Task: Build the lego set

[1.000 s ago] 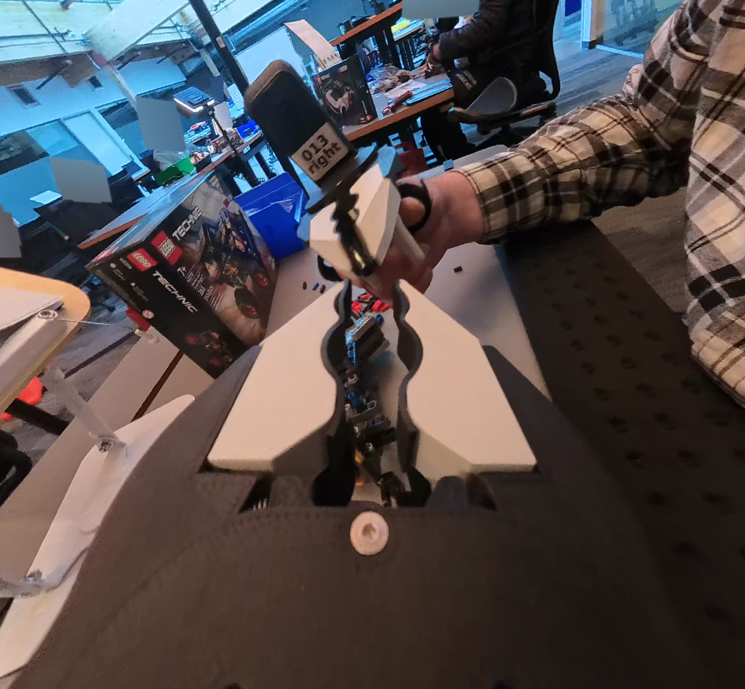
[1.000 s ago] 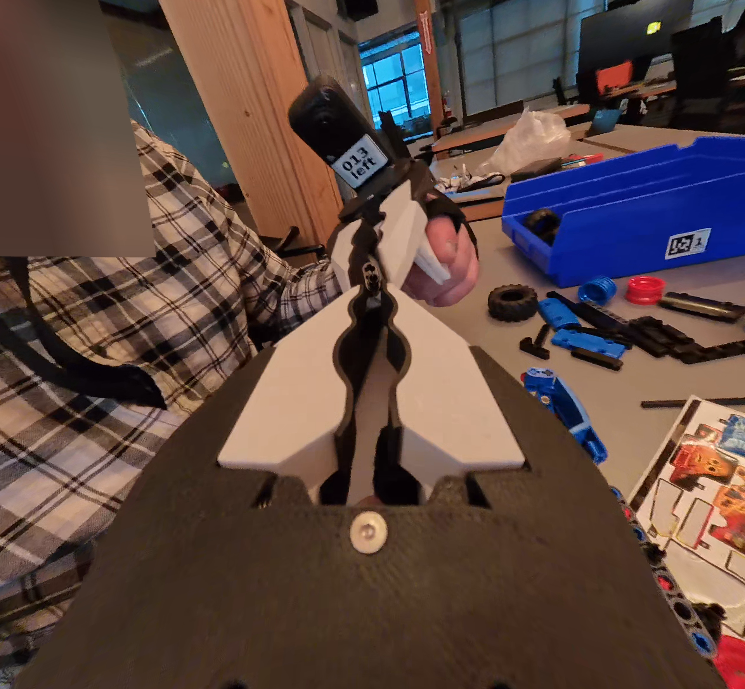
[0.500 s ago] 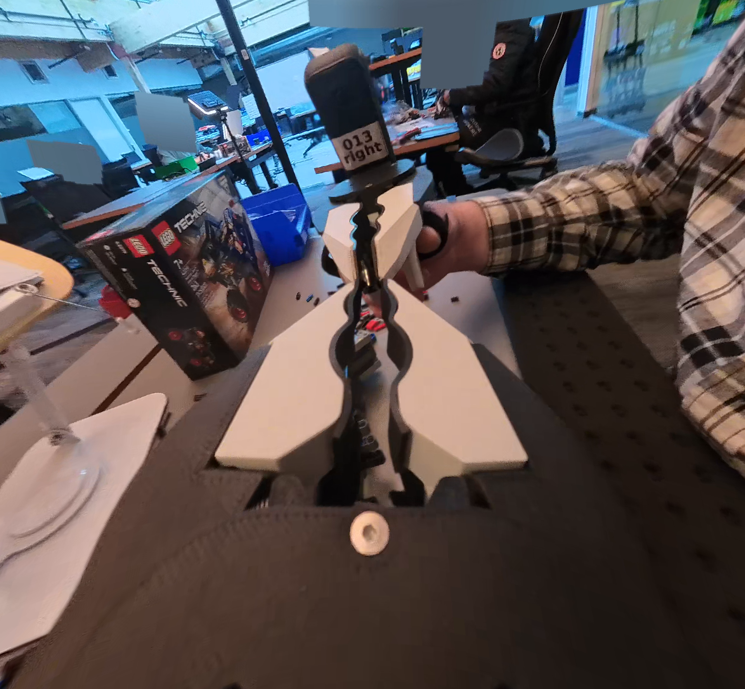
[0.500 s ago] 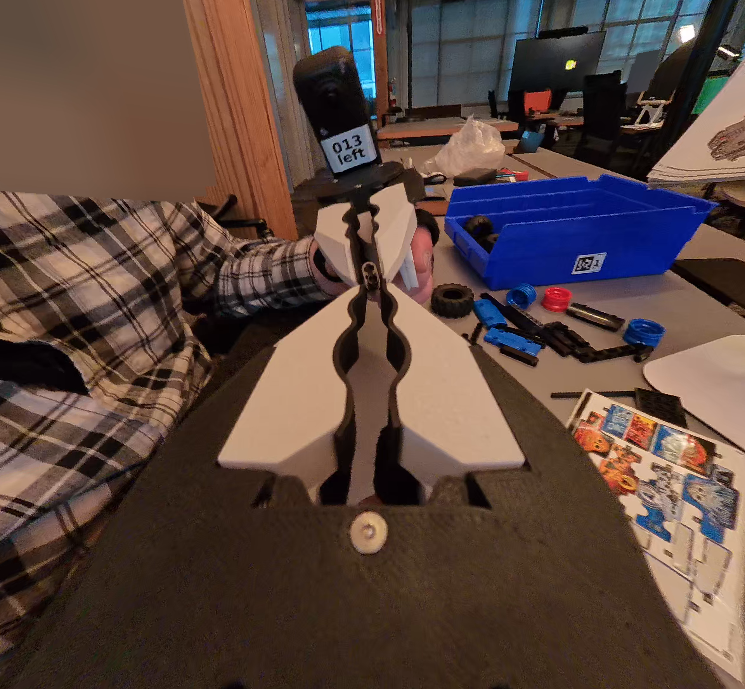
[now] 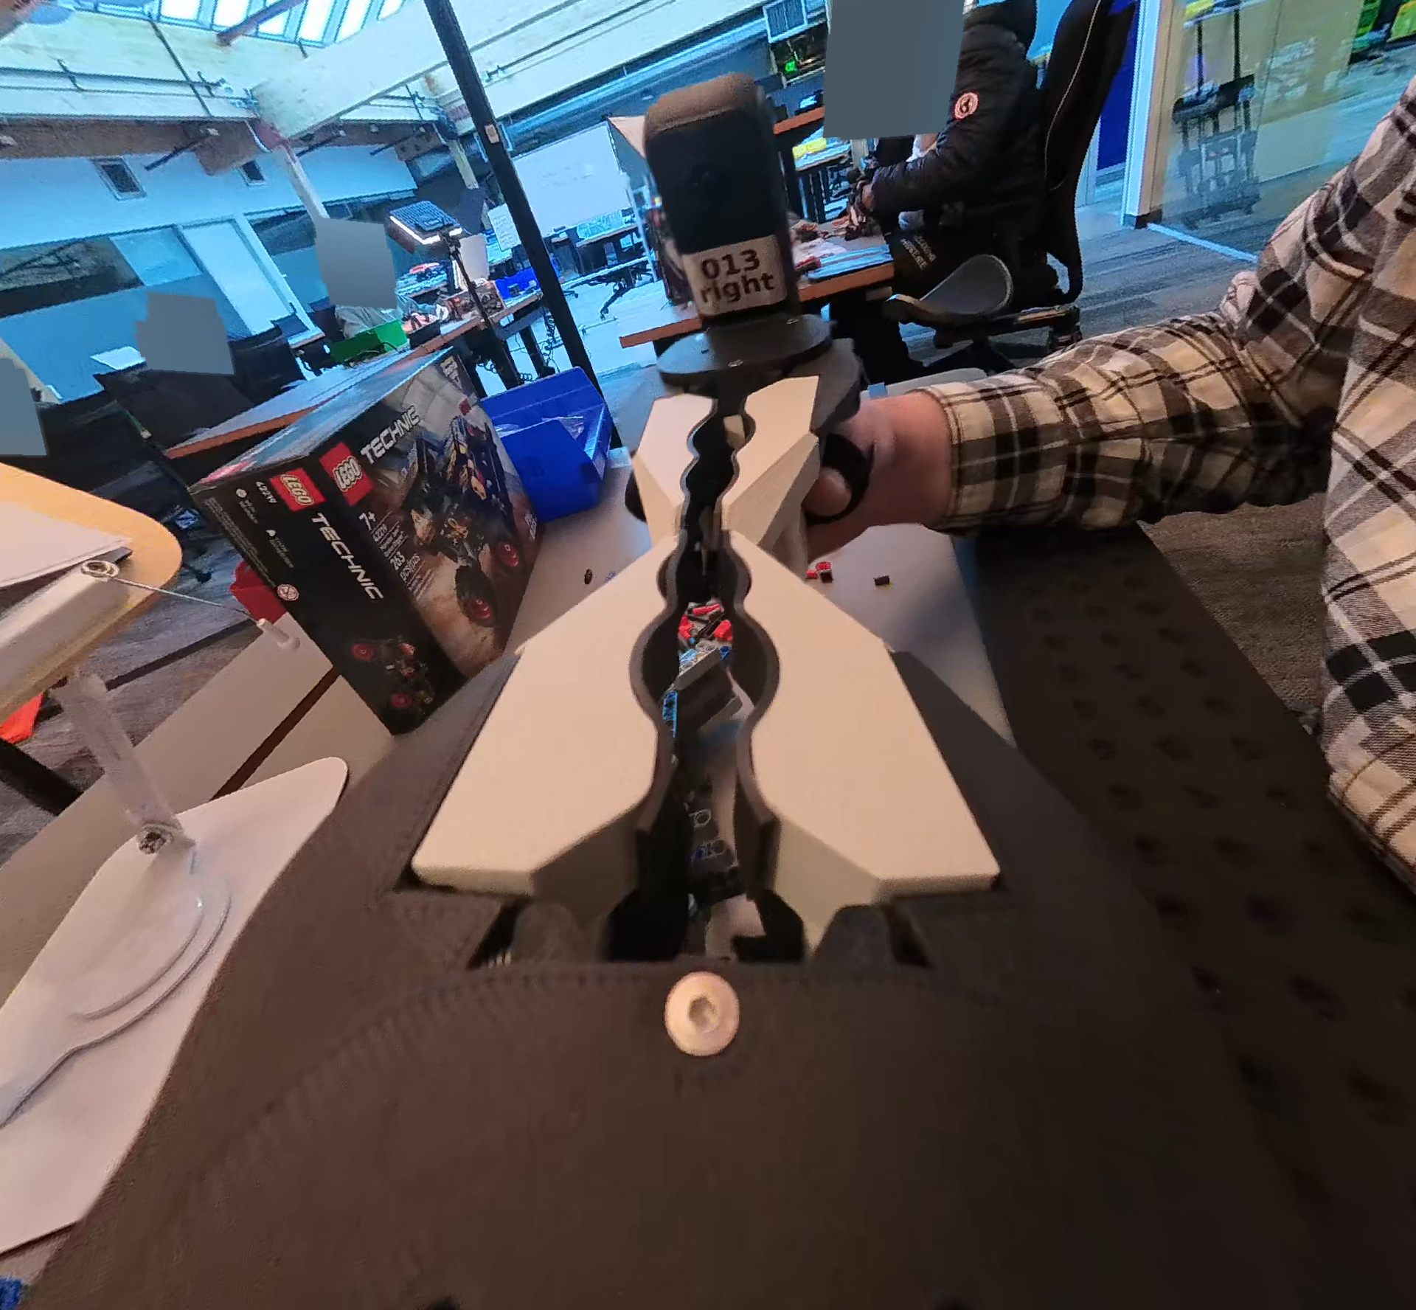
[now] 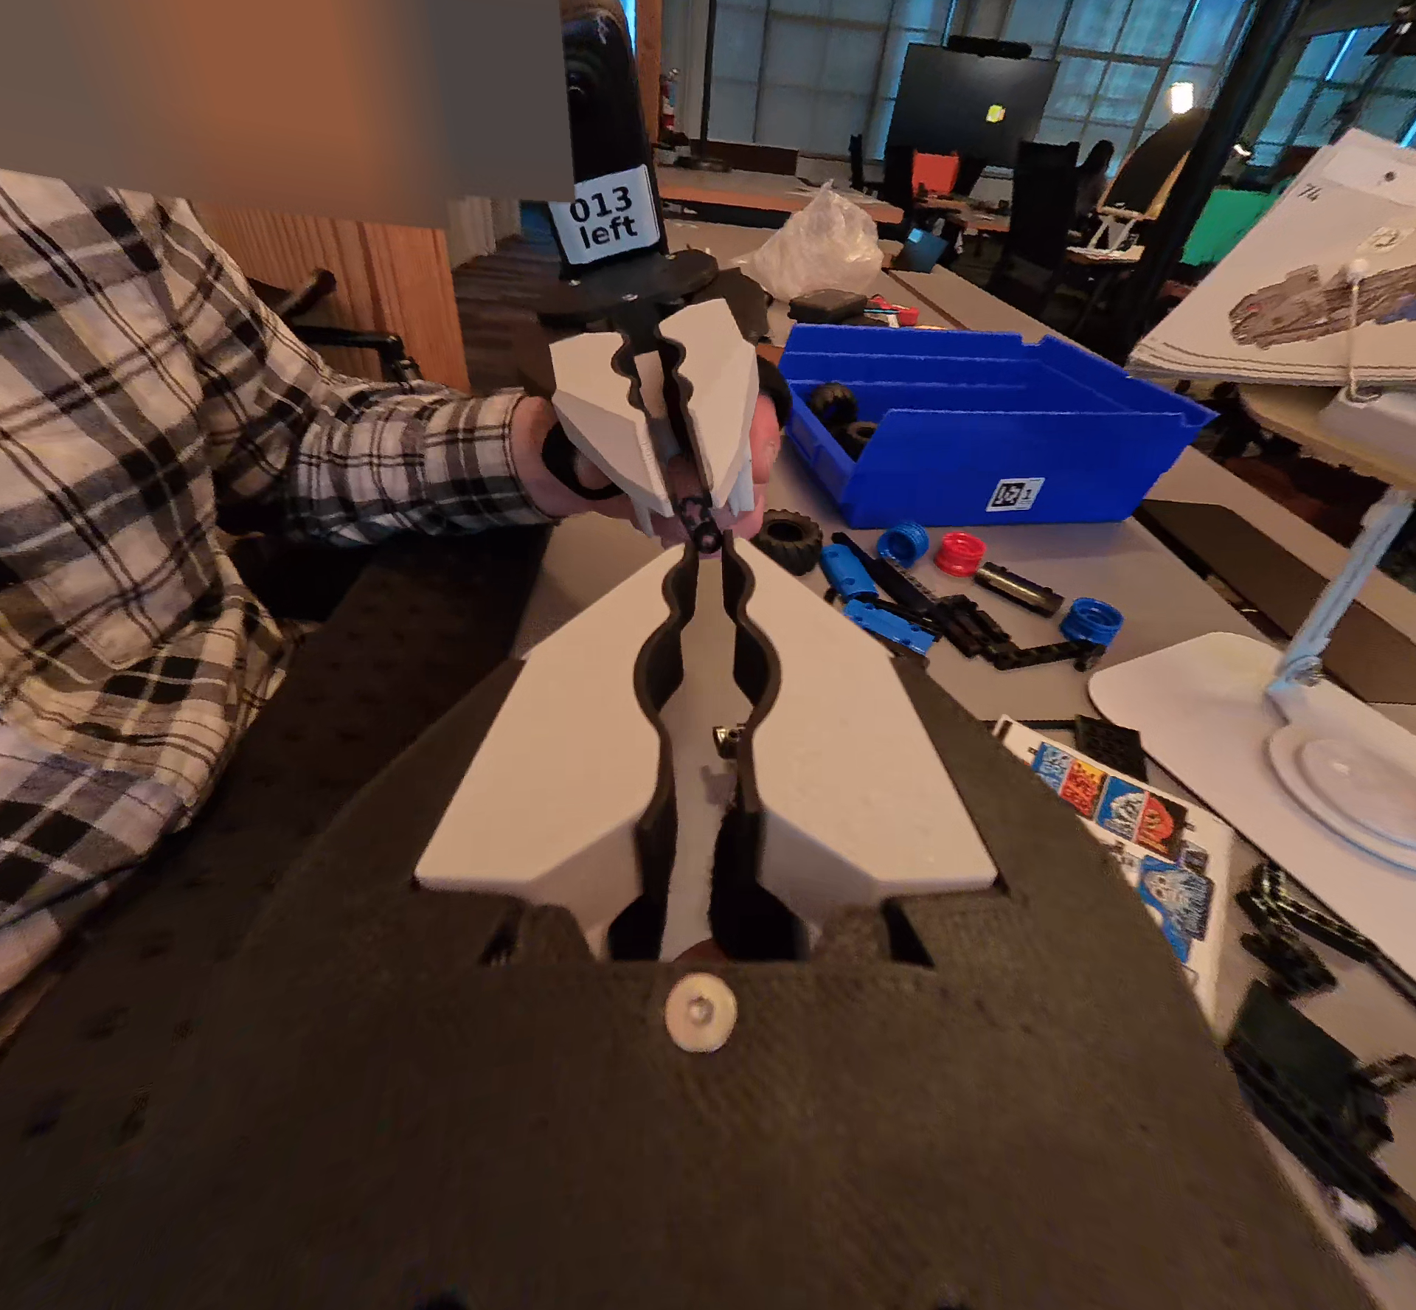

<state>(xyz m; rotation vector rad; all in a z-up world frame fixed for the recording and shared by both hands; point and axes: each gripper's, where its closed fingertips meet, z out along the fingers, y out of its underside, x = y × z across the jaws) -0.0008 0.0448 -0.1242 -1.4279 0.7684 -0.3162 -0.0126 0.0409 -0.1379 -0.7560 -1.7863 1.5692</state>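
Your tabletop (image 6: 1149, 545): grey. On it: blue bin (image 6: 988, 422), black tyre (image 6: 785, 540), blue and red hubs, black beams, sticker sheet (image 6: 1126, 829), white stand base (image 6: 1226, 706), set box (image 5: 383, 530).

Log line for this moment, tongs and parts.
left tongs: shut on black beam | right tongs: tips at beam end, grip unclear | table: loose parts, blue bin
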